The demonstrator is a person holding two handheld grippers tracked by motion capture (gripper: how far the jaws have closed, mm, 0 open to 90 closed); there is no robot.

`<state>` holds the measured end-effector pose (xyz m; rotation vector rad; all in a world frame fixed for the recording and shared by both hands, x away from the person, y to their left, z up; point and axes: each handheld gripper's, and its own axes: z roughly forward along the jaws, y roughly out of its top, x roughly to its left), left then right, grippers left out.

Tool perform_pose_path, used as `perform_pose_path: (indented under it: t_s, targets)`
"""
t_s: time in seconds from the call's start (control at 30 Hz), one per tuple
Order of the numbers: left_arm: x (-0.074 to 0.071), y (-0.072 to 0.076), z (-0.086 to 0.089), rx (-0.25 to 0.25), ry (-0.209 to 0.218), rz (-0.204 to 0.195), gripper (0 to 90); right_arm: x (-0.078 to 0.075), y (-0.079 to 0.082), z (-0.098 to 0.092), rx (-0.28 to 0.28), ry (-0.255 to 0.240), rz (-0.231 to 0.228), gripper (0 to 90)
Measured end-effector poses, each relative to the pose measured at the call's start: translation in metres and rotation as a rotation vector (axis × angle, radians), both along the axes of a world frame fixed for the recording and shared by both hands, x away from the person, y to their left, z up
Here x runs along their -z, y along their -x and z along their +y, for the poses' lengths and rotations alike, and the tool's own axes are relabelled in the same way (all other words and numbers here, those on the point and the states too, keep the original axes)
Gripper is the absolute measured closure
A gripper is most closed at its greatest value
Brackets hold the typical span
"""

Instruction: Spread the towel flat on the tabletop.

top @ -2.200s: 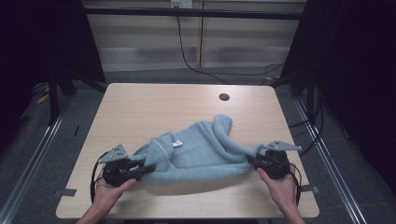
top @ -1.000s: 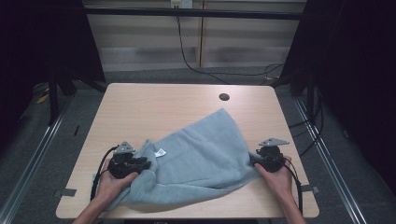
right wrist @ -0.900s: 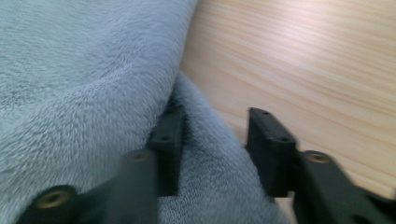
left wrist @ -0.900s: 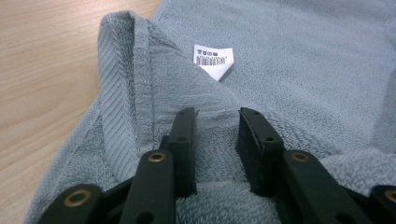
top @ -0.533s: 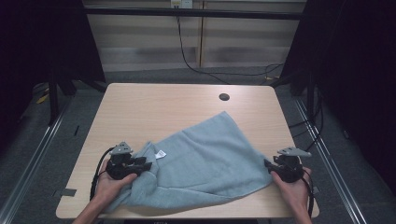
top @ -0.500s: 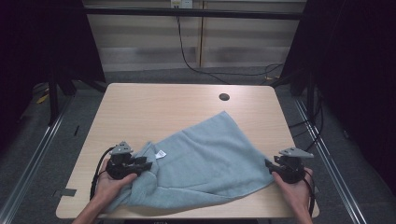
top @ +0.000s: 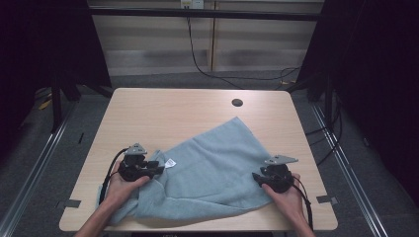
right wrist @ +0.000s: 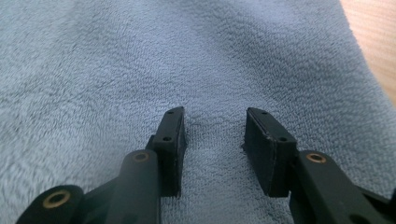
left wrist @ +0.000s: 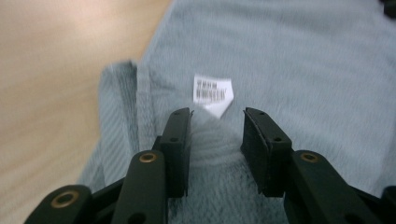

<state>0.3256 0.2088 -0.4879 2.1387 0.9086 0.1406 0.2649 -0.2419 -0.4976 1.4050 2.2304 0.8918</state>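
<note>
Fluffy grey-blue towel (top: 212,173) on pale wooden table (top: 168,113), white tag (left wrist: 212,91) — both grippers' jaws apart, unclamped.

towel (top: 207,177) spread flatter, right gripper (top: 258,177) moved inward

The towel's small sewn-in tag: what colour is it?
White with dark printed lines, on the tag; clearest in the left gripper view.

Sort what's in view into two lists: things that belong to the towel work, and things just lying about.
In the job:
- grey-blue towel
- its white label
- left tool, open over the towel
- right tool, open at the towel's edge

Lying about:
- table
- cable hole
- wall cable
</note>
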Motion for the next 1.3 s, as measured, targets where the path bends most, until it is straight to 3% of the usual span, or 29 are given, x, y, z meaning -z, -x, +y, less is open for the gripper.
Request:
perform_pose_path:
  t_s: [0.13, 0.2, 0.23, 0.3, 0.43, 0.6, 0.7, 0.73, 0.77, 0.8, 0.83, 0.93, 0.97, 1.0, 1.13, 1.23, 1.3]
  targets:
    - [0.0, 0.011, 0.003, 0.032, -0.005, 0.008, 61.5, 0.001, -0.023, -0.002, 0.017, -0.006, -0.002, 57.4]
    - [-0.005, 0.016, 0.004, 0.043, 0.04, 0.027, 60.7, 0.002, -0.046, -0.002, 0.02, -0.007, -0.001, 56.6]
    - [-0.009, 0.018, 0.005, 0.05, 0.057, 0.02, 60.7, 0.002, -0.046, -0.002, 0.02, -0.007, -0.001, 56.6]
    - [-0.014, 0.02, 0.006, 0.059, 0.078, -0.013, 60.6, 0.003, -0.062, -0.001, 0.029, 0.0, -0.007, 56.3]
    - [-0.013, 0.013, 0.01, 0.045, 0.109, -0.015, 60.1, 0.005, -0.095, 0.0, 0.037, -0.006, -0.02, 55.9]
    - [-0.011, 0.008, 0.015, 0.027, 0.144, -0.003, 60.0, 0.005, -0.126, 0.0, 0.052, -0.011, -0.002, 53.5]
    - [-0.008, 0.007, 0.016, 0.026, 0.121, -0.004, 60.0, 0.004, -0.134, 0.002, 0.066, -0.033, 0.012, 46.3]
    - [-0.007, 0.007, 0.015, 0.026, 0.124, 0.0, 60.1, 0.003, -0.129, 0.007, 0.051, -0.067, 0.005, 45.4]
    - [-0.006, 0.006, 0.015, 0.033, 0.112, 0.003, 60.1, 0.003, -0.129, 0.007, 0.051, -0.067, 0.005, 45.5]
    - [-0.004, 0.006, 0.014, 0.035, 0.106, 0.009, 60.6, -0.002, -0.116, 0.018, -0.008, -0.079, -0.017, 46.9]
    - [-0.001, 0.006, 0.012, 0.038, 0.097, 0.017, 60.6, -0.002, -0.116, 0.018, -0.008, -0.079, -0.017, 46.9]
    - [0.007, 0.006, 0.005, 0.052, 0.058, 0.032, 63.0, -0.012, -0.089, 0.036, -0.095, -0.111, -0.031, 47.8]
    - [0.008, 0.006, 0.003, 0.051, 0.058, 0.032, 63.1, -0.016, -0.073, 0.046, -0.137, -0.123, -0.026, 48.2]
    - [0.007, 0.007, 0.002, 0.046, 0.066, 0.039, 63.1, -0.016, -0.073, 0.046, -0.137, -0.123, -0.026, 48.2]
    - [0.008, 0.011, -0.003, 0.039, 0.066, 0.033, 62.7, -0.022, -0.036, 0.065, -0.222, -0.168, -0.004, 48.2]
    - [0.009, 0.014, -0.008, 0.035, 0.082, 0.035, 61.8, -0.024, -0.015, 0.076, -0.275, -0.166, -0.011, 48.6]
    - [0.007, 0.014, -0.011, 0.038, 0.076, 0.024, 60.8, -0.023, -0.003, 0.08, -0.3, -0.197, 0.0, 49.7]
